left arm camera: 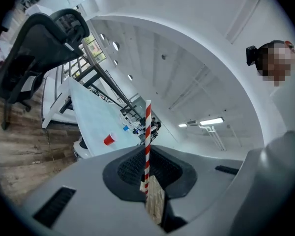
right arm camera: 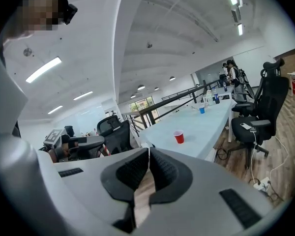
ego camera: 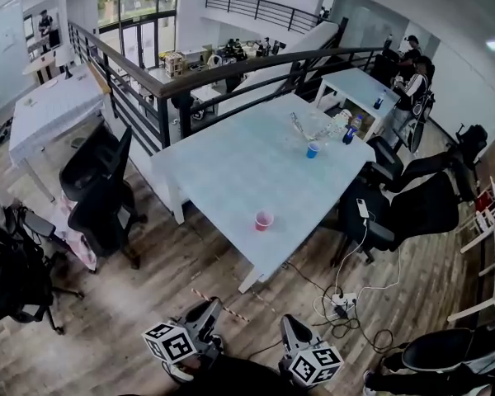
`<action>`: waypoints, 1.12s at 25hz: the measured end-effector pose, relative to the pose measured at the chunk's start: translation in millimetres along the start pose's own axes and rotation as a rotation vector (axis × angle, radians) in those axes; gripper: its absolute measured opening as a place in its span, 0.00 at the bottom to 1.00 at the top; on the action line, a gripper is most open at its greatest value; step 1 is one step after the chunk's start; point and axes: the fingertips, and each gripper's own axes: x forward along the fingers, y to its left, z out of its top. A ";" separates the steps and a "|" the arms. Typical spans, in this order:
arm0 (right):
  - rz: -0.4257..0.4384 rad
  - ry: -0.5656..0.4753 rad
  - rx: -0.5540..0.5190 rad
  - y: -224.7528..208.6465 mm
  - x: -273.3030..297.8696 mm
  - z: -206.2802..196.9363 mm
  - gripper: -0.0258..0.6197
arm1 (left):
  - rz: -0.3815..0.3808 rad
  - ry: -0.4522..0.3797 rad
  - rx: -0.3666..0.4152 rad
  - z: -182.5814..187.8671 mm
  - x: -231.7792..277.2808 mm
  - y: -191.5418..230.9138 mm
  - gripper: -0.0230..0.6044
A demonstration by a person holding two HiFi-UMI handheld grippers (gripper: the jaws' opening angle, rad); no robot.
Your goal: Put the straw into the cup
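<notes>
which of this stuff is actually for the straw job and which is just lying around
For the job: straw, clamped in the left gripper; red cup on the table, likely the target.

Lying about: blue cup, bottle, chair, power strip. The right gripper is shut and empty.

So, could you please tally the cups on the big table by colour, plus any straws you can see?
Red cup: 1
Blue cup: 1
Red-and-white striped straw, clamped in the left claw: 1
Total: 3
</notes>
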 end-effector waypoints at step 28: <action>0.122 0.014 0.009 -29.9 112.7 62.8 0.09 | 0.097 -0.075 0.016 67.7 62.2 44.1 0.09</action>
